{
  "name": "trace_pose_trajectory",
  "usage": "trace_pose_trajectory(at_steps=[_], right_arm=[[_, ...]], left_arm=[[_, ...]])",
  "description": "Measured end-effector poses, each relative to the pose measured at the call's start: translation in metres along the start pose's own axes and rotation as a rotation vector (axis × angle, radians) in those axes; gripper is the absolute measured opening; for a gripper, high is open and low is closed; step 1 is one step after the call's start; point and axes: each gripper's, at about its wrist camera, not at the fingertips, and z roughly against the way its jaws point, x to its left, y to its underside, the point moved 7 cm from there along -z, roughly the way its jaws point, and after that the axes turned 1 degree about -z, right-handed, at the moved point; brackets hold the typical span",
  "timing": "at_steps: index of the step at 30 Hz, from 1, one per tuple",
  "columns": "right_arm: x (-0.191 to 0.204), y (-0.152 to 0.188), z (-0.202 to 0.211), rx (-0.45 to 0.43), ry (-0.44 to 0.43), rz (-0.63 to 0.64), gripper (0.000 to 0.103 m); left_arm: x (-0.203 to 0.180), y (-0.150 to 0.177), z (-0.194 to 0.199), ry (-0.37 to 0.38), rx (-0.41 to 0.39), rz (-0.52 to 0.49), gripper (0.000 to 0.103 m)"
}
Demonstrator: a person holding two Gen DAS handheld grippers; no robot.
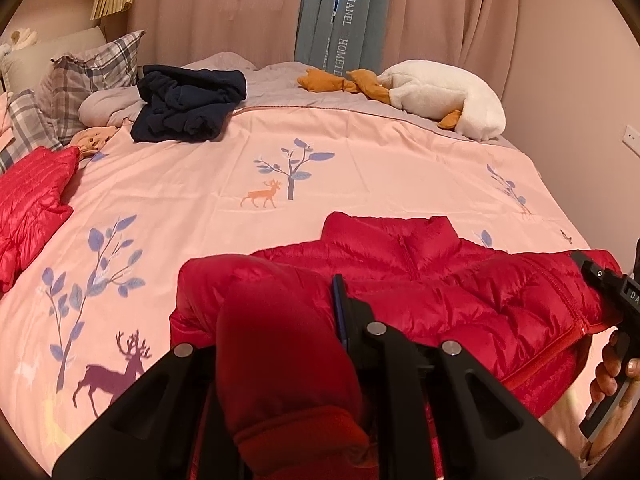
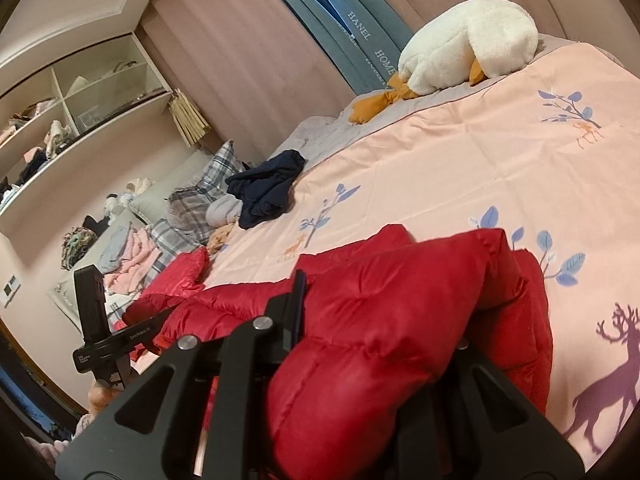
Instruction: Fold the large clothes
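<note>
Slippage is risked: slick red jacket, near the bedspread edge, is pinched by left gripper and right gripper.

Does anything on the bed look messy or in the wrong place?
Yes. A navy garment lies crumpled in a heap near the plaid pillows, and the plush goose is flopped across the far corner. Nothing looks torn or spilled.

Warm, dim indoor light; soft shadows, strong fisheye warping, blurred dark corners.
</note>
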Motion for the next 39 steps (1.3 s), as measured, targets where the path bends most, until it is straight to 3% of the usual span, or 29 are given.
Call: trace_pose_trajectory(at_steps=[16,39], right_arm=[[-0.018,-0.024,-0.052,0.048,0.087,0.021,0.018],[-0.046,-0.023,-0.098,0.147,0.160,-0.005,0.018]], left_arm=[[0.007,-0.026,-0.049,-0.070,0.031,0.010,0.016],[0.014,-0.022,-0.099,-0.118,0.113,0.005,0.017]])
